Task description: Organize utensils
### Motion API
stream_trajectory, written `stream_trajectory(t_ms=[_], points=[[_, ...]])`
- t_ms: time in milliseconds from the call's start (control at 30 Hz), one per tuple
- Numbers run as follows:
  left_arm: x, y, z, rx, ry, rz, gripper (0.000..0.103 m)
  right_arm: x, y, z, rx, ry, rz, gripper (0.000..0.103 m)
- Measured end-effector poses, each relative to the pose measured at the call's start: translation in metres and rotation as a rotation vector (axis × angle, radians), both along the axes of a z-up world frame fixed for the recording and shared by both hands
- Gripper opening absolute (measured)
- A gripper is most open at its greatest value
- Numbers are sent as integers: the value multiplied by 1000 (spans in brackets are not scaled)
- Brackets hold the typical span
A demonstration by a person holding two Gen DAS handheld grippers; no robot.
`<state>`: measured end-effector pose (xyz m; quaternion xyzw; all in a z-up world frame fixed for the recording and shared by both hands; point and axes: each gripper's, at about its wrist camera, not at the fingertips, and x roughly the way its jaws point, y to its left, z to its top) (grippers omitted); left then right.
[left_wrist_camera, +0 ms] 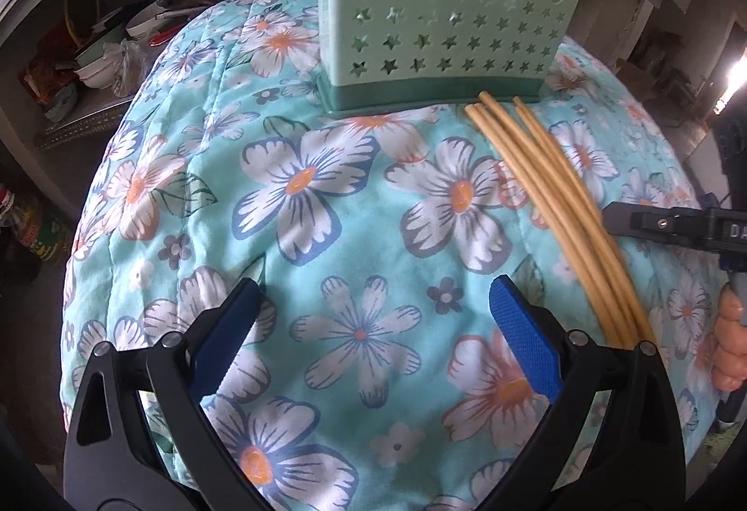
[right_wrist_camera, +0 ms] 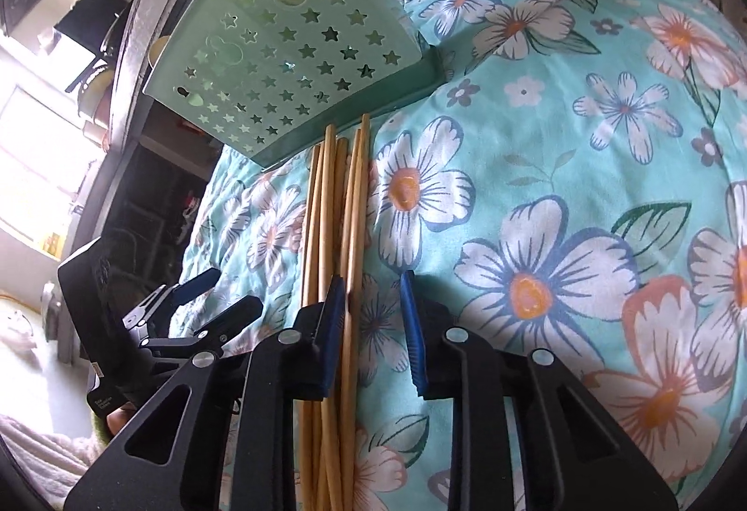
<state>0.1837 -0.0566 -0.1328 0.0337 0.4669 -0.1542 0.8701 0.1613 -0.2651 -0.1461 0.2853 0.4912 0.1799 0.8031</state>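
A mint-green utensil holder (left_wrist_camera: pixel 443 7) with star-shaped holes stands upright on a floral blue cloth (left_wrist_camera: pixel 327 207); it also shows in the right wrist view (right_wrist_camera: pixel 289 58). Several wooden chopsticks (left_wrist_camera: pixel 551 193) lie in a bundle on the cloth, tips touching the holder's base. My left gripper (left_wrist_camera: pixel 373 310) is open and empty above the cloth, left of the chopsticks. My right gripper (right_wrist_camera: pixel 373 315) is open and low over the chopsticks (right_wrist_camera: pixel 341 231): one or two sticks lie between its jaws, the others pass under the left finger. The right gripper's finger also shows in the left wrist view (left_wrist_camera: pixel 653 224).
Shelves with bowls and clutter (left_wrist_camera: pixel 93 58) stand beyond the cloth's left edge. A bright window (right_wrist_camera: pixel 28 137) is at the left in the right wrist view. The left gripper (right_wrist_camera: pixel 186 315) shows there, left of the chopsticks.
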Motion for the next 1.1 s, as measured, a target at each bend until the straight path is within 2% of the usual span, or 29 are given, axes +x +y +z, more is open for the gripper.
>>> stream_trajectory(t_ms=[133,200,233,267,400,467,567,667,833,1100], points=[[-6,-6,19,-84,-76,-81,95,0,-1,-4,26,11,8,15],[-6,-11,26,-135,-86,-119,94,1,-2,-6,51,16,8,12],[-7,-13,27,-156,-83,-133,90,1,-1,-8,64,16,7,9],[-7,-16,28,-179,-74,-149,82,1,-2,-9,80,16,4,7],[3,-24,23,-286,6,-179,64,-1,-5,-10,90,9,-9,7],[8,-26,18,-340,48,-178,51,-3,-7,-9,93,6,-14,7],[21,-28,9,-416,115,-168,40,-8,-15,-7,94,4,-31,7],[26,-36,0,-436,147,-167,28,-13,-29,-7,101,5,-61,7],[30,-51,-17,-462,217,-158,17,-24,-45,-10,123,5,-88,7],[40,-59,-34,-533,280,-120,9,-32,-57,-18,149,-1,-91,7]])
